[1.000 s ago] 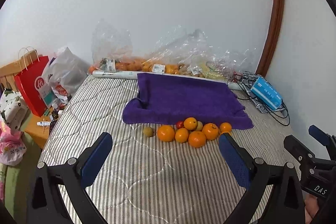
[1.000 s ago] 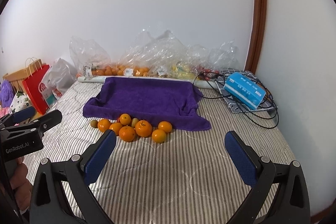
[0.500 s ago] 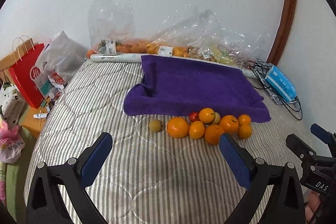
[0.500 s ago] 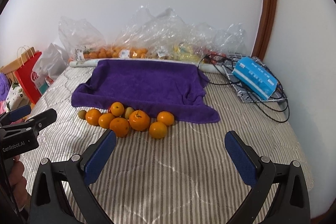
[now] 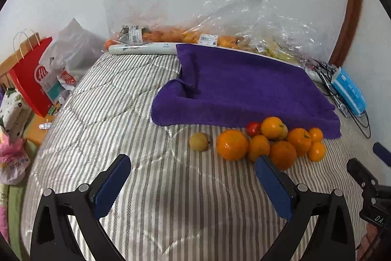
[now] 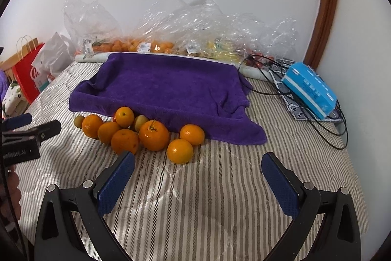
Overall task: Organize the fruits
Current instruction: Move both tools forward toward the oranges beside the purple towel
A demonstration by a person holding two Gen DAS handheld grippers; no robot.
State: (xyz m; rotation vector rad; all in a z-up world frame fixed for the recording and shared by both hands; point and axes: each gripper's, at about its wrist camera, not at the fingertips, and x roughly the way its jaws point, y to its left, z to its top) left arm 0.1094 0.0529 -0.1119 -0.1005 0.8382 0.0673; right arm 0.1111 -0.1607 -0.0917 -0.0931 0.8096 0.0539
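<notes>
Writing, red paper bag (image 5: 33,80): white "Hi"-like mark on the side, only partly legible.
Writing, left gripper body as seen from right wrist view: pale lettering on the black housing, too blurred to read.
Writing, right gripper body as seen from left wrist view: "DA" and no more, cut off at frame edge.
Writing, clear plastic bags (image 6: 171,28): white barcode stickers, print too small to read.
Writing, blue box (image 6: 309,89): pale print on top, illegible.
Left gripper (image 5: 193,184): held low over the striped mattress (image 5: 171,199), blue pads spread wide, nothing between them.
Right gripper (image 6: 198,179): same low, level pose over the mattress, pads wide apart, empty.
Hand: fingers partly visible at far-left edge of right wrist view, wrapped on the left gripper's handle.
Oranges (image 6: 154,135): loose cluster on the mattress, touching one another, against the near edge of the purple towel (image 6: 171,85).
Oranges relative to left gripper: just beyond the right pad, nearest orange (image 5: 283,154) right at its tip.
Oranges relative to right gripper: just beyond the left pad; one orange (image 6: 180,151) ahead of the gap, apart from both pads.
Small yellow-green fruit (image 5: 199,141): left of the cluster, just beside the large orange.
Red fruit (image 5: 253,129): tucked in at the far side of the cluster, by the towel edge.
</notes>
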